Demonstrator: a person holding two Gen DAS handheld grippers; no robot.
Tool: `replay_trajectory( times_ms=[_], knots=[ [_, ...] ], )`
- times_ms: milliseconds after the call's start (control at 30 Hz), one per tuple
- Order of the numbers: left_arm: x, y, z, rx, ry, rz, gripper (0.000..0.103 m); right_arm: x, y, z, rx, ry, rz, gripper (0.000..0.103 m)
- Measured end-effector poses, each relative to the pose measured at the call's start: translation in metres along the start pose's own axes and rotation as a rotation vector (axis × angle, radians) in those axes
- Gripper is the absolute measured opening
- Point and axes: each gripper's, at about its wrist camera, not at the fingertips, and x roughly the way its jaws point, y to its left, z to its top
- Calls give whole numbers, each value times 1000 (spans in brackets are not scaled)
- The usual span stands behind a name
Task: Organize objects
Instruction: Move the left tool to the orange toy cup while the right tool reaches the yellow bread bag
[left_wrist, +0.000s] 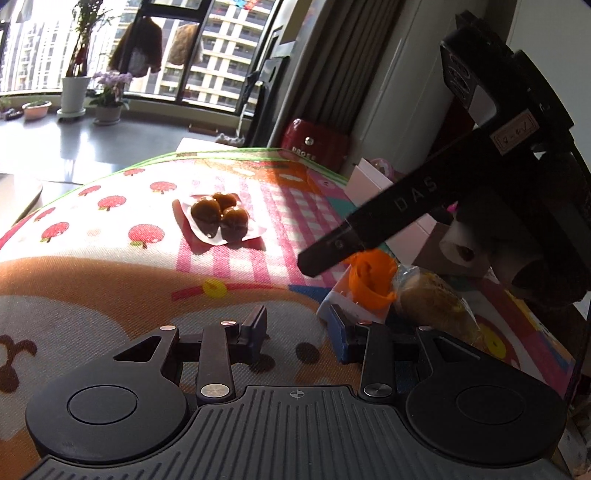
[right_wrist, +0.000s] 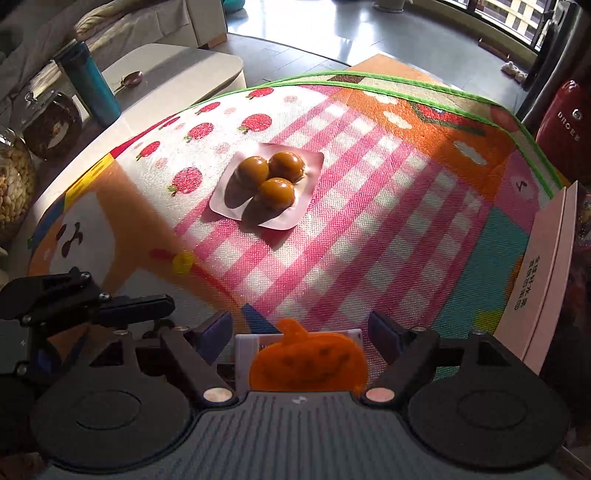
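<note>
A white packet with three brown glazed balls (left_wrist: 218, 218) lies mid-mat; it also shows in the right wrist view (right_wrist: 271, 184). An orange pumpkin-shaped piece (right_wrist: 308, 363) on a white card lies between my right gripper's open fingers (right_wrist: 301, 328), under the gripper. In the left wrist view the pumpkin piece (left_wrist: 371, 278) sits beside a wrapped yellowish cake (left_wrist: 436, 302), with the right gripper's finger above it. My left gripper (left_wrist: 301, 328) is open and empty over the mat, left of these.
A colourful play mat (right_wrist: 369, 229) covers the surface. A pink box (right_wrist: 543, 280) stands at the right edge, a red case (right_wrist: 565, 122) beyond. A low table with a teal bottle (right_wrist: 90, 81) and jars stands left. Cardboard tubes (left_wrist: 458, 247) lie right.
</note>
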Motion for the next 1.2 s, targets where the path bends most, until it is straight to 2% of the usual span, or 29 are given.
replay_trajectory(
  times_ms=[100,167,200,300,400,433,467,567,767,833,867,900,967,1033,1133,1200],
  knots=[
    [2,-7,-1,18,16,-7,39,-10,6,12,31,-92,2,87],
    [2,-10,-1,23,31,14,39,-3,8,31,68,-133,7,92],
    [2,-9,-1,16,35,29,38,12,6,47,96,-149,5,95],
    [1,-6,1,-9,39,59,31,51,11,79,112,-160,-46,96],
    [-1,-6,1,1,42,66,31,75,13,92,123,-136,-66,86],
    [-1,-6,1,3,43,65,32,74,18,91,89,-148,-75,76],
    [-1,-6,1,6,41,63,32,70,22,88,52,-152,-75,76],
    [-1,-6,1,10,39,36,33,60,24,68,17,-125,-61,76],
    [1,-18,0,52,47,-5,33,16,-2,-11,39,-108,-80,74],
    [1,-24,1,63,43,-20,33,-14,-12,-36,57,-167,-92,77],
    [3,-27,1,73,44,-34,33,-34,-17,-50,68,-215,-108,84],
    [4,-32,1,87,46,-49,33,-53,-22,-65,79,-265,-145,90],
    [9,-47,1,135,51,-87,33,-79,-31,-92,91,-334,-236,94],
    [11,-64,0,191,54,-124,33,-92,-42,-114,124,-344,-297,96],
    [19,-92,-6,277,70,-162,34,-96,-56,-147,179,-325,-255,97],
    [21,-101,-7,315,82,-152,36,-91,-53,-165,180,-326,-207,101]
  ],
)
